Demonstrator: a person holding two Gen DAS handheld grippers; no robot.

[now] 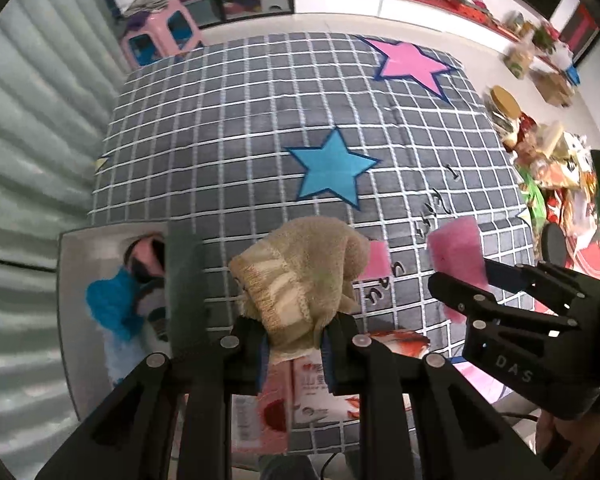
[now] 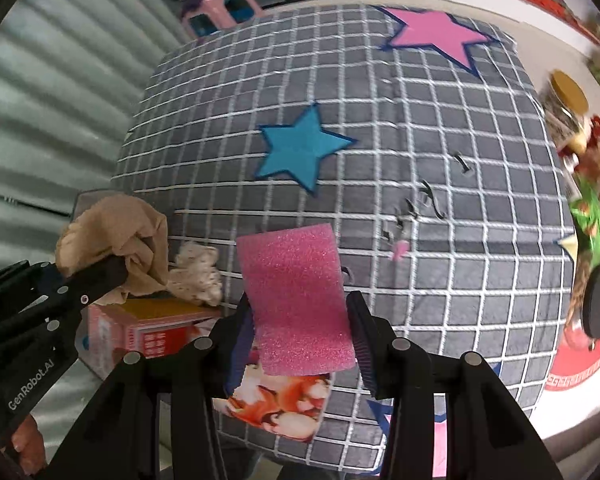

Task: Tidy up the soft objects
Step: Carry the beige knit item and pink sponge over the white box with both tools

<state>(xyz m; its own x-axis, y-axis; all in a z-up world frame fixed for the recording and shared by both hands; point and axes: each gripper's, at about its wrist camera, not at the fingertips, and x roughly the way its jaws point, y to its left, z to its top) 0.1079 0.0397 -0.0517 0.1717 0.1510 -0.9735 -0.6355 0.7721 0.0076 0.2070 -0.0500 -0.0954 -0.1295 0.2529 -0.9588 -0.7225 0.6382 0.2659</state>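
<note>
Left gripper (image 1: 296,344) pinched a beige cloth (image 1: 300,272) above the quilt (image 1: 260,128); a bin (image 1: 100,248) of soft things sat at its left.

Right gripper (image 2: 300,320) clamped a pink sponge (image 2: 296,296) over the near quilt. Both seemed mid-carry; next, each probably needed lowering into the bin before letting go.

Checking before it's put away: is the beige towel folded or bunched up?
Bunched up. The towel hangs crumpled between the left gripper's jaws, with no flat folds showing.
</note>
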